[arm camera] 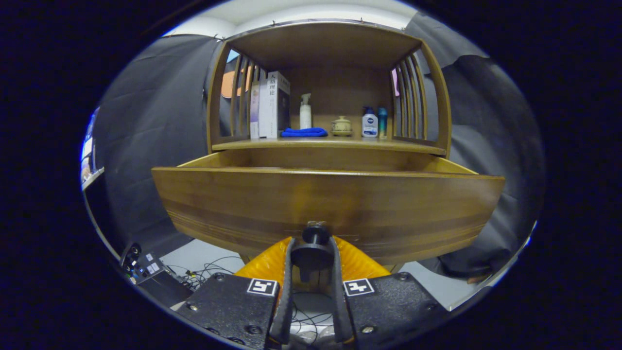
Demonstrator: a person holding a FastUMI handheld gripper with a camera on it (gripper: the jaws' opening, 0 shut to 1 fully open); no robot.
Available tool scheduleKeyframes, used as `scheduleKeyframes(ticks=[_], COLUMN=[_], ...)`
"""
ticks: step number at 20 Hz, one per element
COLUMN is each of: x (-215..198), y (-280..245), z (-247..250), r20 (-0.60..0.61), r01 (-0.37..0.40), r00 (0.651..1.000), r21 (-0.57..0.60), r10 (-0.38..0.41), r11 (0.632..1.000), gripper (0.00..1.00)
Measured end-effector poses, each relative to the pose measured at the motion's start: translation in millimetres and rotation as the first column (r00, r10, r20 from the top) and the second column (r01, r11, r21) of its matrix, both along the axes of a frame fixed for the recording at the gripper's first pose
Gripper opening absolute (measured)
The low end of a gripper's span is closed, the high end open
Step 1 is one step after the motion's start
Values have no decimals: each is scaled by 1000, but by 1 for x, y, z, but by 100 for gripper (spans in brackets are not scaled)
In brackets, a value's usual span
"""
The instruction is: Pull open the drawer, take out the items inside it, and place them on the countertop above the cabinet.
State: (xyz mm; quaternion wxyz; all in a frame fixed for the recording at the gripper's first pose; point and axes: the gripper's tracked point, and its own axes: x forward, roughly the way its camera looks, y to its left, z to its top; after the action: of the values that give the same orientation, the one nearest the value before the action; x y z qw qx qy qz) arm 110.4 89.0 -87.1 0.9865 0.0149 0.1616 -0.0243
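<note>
Gripper view: jaws (316, 253) clamped on the knob (316, 233) at the front edge of the drawer (325, 204), which stands pulled out below the worktop (325, 144). Contents unseen; removal outstanding.

upright books (270, 104) at one end of the shelf, a folded blue cloth (304, 131) lying just beside them, a white spray bottle (305, 112) standing behind the cloth, a small lidded jar (341, 126) next along, then a white pump bottle (369, 122) touching a slim teal bottle (382, 122); tangled cables (214, 272) on the floor below
</note>
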Motion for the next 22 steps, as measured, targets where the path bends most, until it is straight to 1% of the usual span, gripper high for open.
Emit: scheduleKeyframes(ticks=[3,7,9,11,13,14,16,18,21,22], x=[0,-7,-14,-19,-17,-11,7,29,68,78], y=[0,7,6,1,3,-1,-8,-8,-9,-9], z=[-2,3,23,48,75,86,102,107,98,95], r20=[1,-23,21,70,104,103,60,-16,-151,-192], r01=[0,-45,-58,-51,-54,-39,-14,-12,-10,-5], r00=[1000,999,998,996,992,993,998,1000,988,981], r21=[-20,-74,-94,-130,-118,-104,-63,-19,26,23], r10=[0,43,60,61,66,50,18,11,14,9], r11=[1000,996,994,990,992,994,998,1000,1000,1000], gripper=[41,59,68,76,85,85,87,87,87,87])
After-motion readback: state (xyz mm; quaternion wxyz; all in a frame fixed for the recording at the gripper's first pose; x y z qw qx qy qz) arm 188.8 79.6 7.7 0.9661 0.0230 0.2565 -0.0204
